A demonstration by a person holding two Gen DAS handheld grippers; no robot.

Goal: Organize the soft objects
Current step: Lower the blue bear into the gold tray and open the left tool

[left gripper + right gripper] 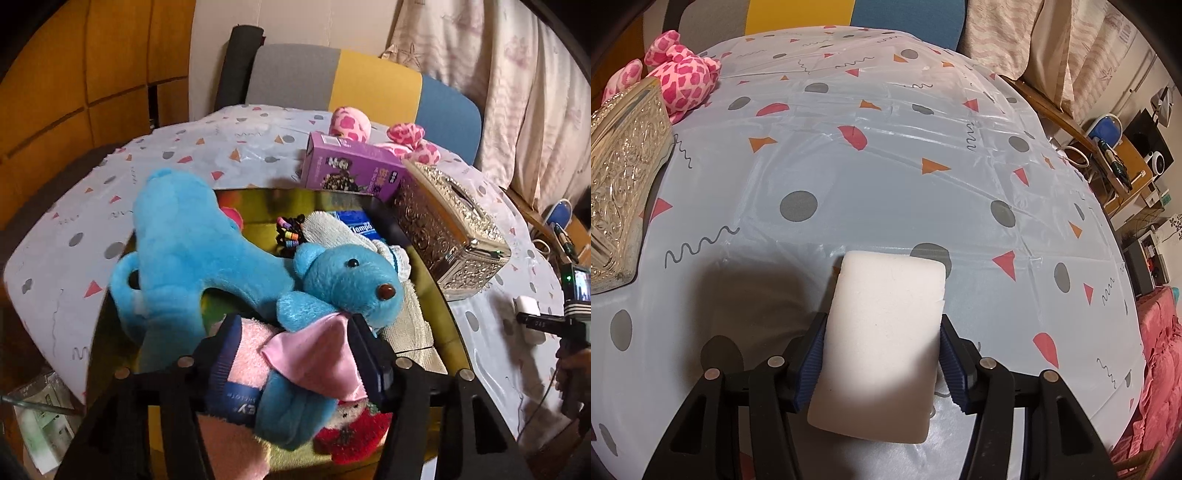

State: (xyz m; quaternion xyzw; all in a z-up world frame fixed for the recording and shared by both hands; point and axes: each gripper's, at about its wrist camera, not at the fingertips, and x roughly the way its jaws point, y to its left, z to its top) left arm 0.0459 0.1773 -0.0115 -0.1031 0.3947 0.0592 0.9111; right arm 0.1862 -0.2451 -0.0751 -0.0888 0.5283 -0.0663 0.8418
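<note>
Between right gripper [882,363] fingers: white sponge block [882,339], clamped on both long sides, just over the desk [886,155].
Light, squashy, best pinched mid-length; left gripper [291,362] half open astride blue teddy [343,284] and its pink bow [314,354] in yellow tray [424,288], grip unclear.

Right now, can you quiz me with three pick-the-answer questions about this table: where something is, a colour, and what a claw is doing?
1. Where is the blue bear?
A in the gold tray
B on the chair
C on the floor

2. What colour is the spotted plush?
A green
B pink
C black

3. What is the right claw doing?
A hanging empty
B squeezing a white sponge
C holding a box

Answers:
1 A, the bear lies among the toys in the tray.
2 B, pink spots all over.
3 B, both pads press the sponge.
</note>
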